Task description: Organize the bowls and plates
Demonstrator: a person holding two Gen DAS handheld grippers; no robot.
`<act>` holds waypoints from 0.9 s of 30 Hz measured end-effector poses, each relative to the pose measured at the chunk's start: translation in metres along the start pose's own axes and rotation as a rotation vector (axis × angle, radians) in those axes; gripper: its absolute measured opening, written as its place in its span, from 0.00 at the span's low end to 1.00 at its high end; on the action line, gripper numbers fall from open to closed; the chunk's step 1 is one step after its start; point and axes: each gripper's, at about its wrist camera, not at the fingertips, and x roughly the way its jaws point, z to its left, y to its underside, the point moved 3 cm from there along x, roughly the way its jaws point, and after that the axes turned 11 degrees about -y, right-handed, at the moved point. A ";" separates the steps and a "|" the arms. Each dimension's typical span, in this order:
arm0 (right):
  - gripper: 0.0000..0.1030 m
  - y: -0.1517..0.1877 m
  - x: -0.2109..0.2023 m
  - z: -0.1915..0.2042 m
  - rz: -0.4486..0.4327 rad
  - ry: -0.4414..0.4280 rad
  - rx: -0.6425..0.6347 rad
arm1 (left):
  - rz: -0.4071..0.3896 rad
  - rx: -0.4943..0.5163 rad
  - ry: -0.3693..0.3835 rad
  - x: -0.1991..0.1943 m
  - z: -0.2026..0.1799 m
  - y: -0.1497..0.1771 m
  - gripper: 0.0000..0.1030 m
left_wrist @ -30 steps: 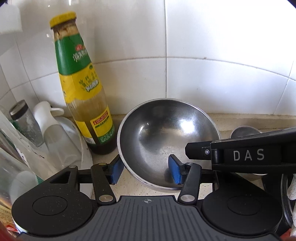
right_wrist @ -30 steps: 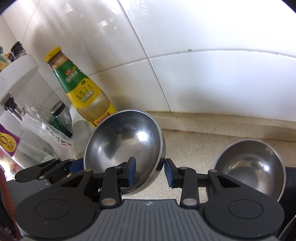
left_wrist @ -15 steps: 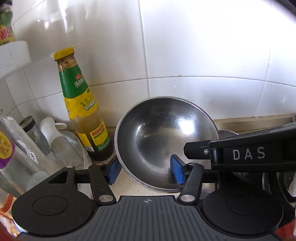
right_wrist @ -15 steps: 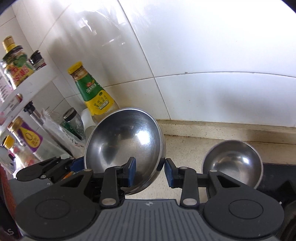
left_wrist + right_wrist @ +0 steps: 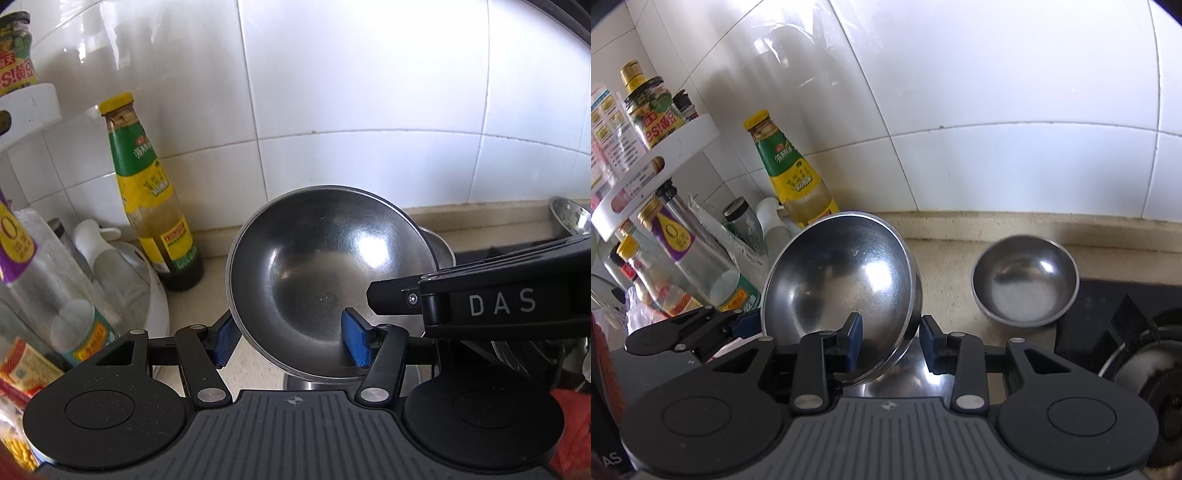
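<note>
- While my right gripper (image 5: pixel 890 343) pinches its rim, the large steel bowl (image 5: pixel 842 291) tilts toward eleven o'clock.
- Small steel bowl (image 5: pixel 1025 278), one o'clock, on the counter (image 5: pixel 945 258): probable nesting target.
- Left gripper (image 5: pixel 291 341) opening, straddling the rim loosely.

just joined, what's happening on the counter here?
A person has both handheld grippers on one large steel bowl, tilted above the counter in front of the tiled wall. The right gripper is shut on the bowl's rim. The left gripper straddles the opposite rim and its jaws are opening, so it seems to be letting go. A smaller steel bowl sits on the counter by the stove, perhaps the stacking spot. Sauce bottles crowd the left.
</note>
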 end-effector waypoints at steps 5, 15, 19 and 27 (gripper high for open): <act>0.35 0.016 0.000 -0.001 0.034 0.007 0.004 | 0.022 0.011 0.008 -0.002 -0.004 0.015 0.65; 0.35 0.041 0.013 -0.008 0.121 0.019 0.015 | 0.087 0.027 0.028 0.009 -0.009 0.040 0.66; 0.35 0.048 0.023 -0.014 0.152 0.029 0.029 | 0.115 0.036 0.037 0.017 -0.012 0.048 0.66; 0.35 0.051 0.036 -0.020 0.201 0.044 0.028 | 0.148 0.044 0.045 0.027 -0.013 0.055 0.67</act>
